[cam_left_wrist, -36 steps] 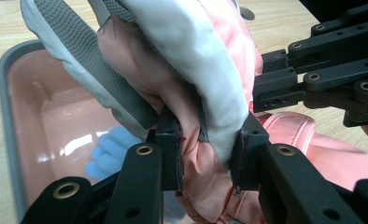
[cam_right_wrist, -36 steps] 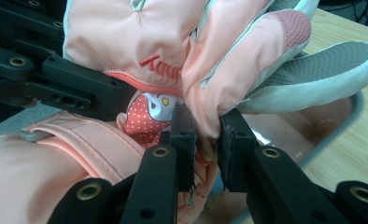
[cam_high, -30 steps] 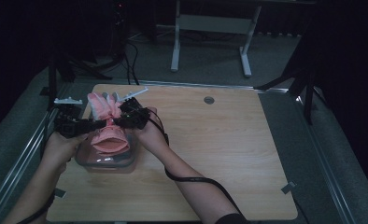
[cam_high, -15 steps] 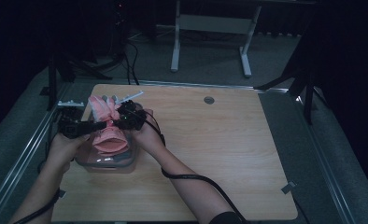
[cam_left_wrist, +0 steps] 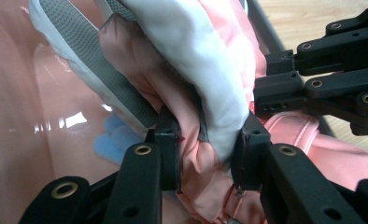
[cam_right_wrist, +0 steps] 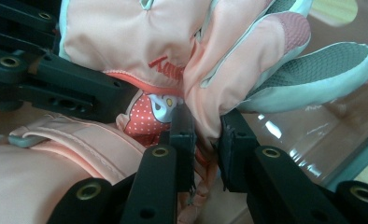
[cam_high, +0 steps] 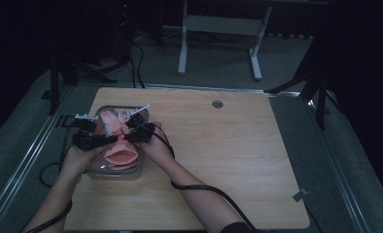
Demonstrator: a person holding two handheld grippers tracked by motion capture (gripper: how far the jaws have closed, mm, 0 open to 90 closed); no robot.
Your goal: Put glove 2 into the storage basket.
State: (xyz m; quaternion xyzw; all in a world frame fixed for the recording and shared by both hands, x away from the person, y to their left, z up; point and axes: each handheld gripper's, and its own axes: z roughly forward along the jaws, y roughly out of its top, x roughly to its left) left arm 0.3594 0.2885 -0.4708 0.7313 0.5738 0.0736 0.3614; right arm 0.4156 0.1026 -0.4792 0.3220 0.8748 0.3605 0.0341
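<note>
Glove (cam_high: 113, 124), pinched by both left gripper (cam_high: 103, 141) and right gripper (cam_high: 126, 137) above the clear bin (cam_high: 113, 170), could slip free if either thin fabric bite loosens.

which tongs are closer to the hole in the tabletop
Right. The right tongs grip the pink glove over the clear bin, on the side toward the hole. The left tongs grip it farther left.

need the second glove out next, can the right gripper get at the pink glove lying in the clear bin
Probably not yet: the right gripper is shut on the raised glove, as is the left gripper. The lower glove lies uncovered in the bin.
</note>
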